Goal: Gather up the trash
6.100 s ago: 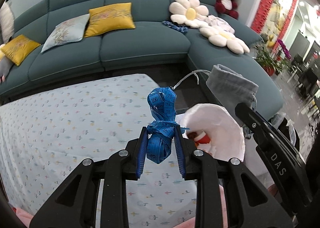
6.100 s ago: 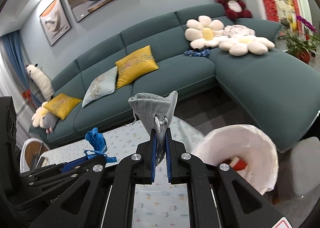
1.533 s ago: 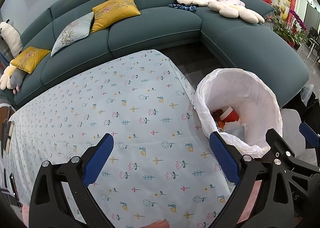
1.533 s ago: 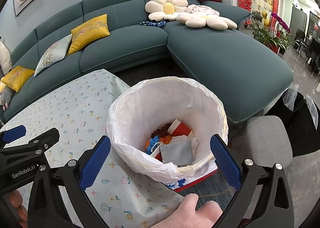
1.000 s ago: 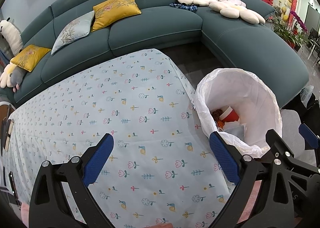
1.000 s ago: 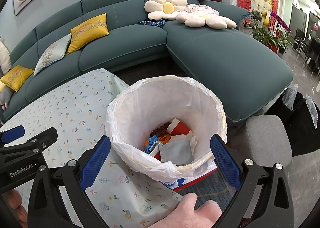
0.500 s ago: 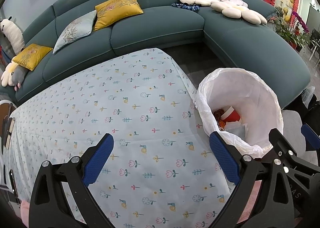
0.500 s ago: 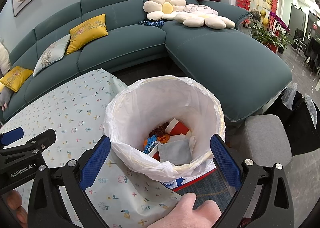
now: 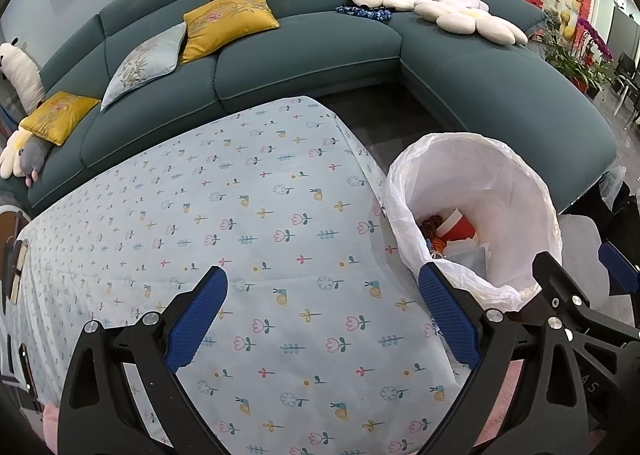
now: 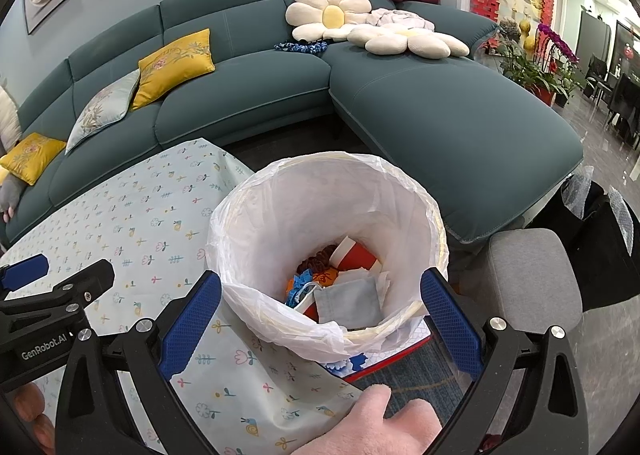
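A round bin with a white liner (image 10: 256,223) (image 9: 516,191) stands beside the right end of the table. Inside lie a grey pouch (image 10: 348,301), a scrap of blue tape (image 10: 298,287), red card (image 10: 358,255) and orange bits. My right gripper (image 10: 320,317) hangs open above the bin's near rim, empty. My left gripper (image 9: 322,317) is open and empty over the flowered tablecloth (image 9: 224,223), to the left of the bin. The left gripper's body (image 10: 52,315) shows at the right wrist view's left edge.
A teal corner sofa (image 9: 304,55) with yellow and grey cushions runs behind the table. A grey stool (image 10: 532,279) stands right of the bin, and a person's hand (image 10: 380,423) shows at the bottom. Potted plants (image 10: 532,67) stand far right.
Six seconds ago the left gripper held blue tape and the right held the grey pouch; both now lie in the bin. Over the last second and a half both grippers stayed open, barely moving.
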Demonstrator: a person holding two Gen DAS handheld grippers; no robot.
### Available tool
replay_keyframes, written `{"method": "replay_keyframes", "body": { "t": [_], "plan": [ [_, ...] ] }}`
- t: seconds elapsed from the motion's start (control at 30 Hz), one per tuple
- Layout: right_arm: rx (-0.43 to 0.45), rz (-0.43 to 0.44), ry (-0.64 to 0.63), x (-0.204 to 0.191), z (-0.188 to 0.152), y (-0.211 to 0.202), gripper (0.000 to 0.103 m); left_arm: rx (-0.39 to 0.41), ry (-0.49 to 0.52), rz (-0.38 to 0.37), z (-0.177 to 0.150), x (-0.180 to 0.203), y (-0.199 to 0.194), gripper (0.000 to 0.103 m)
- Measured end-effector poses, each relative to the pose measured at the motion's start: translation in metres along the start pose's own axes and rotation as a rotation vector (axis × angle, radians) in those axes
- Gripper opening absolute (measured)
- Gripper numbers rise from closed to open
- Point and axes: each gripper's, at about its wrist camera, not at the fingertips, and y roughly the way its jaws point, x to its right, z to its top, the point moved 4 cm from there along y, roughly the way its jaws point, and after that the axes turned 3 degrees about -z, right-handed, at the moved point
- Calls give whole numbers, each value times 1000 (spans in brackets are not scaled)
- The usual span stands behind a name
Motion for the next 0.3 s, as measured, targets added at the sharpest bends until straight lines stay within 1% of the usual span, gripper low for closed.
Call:
{"method": "replay_keyframes", "body": {
  "t": [0.3],
  "plan": [
    [0,-14,11,8,-1,-6,96,1,23,-12,-1,6,-1,92]
  ]
}}
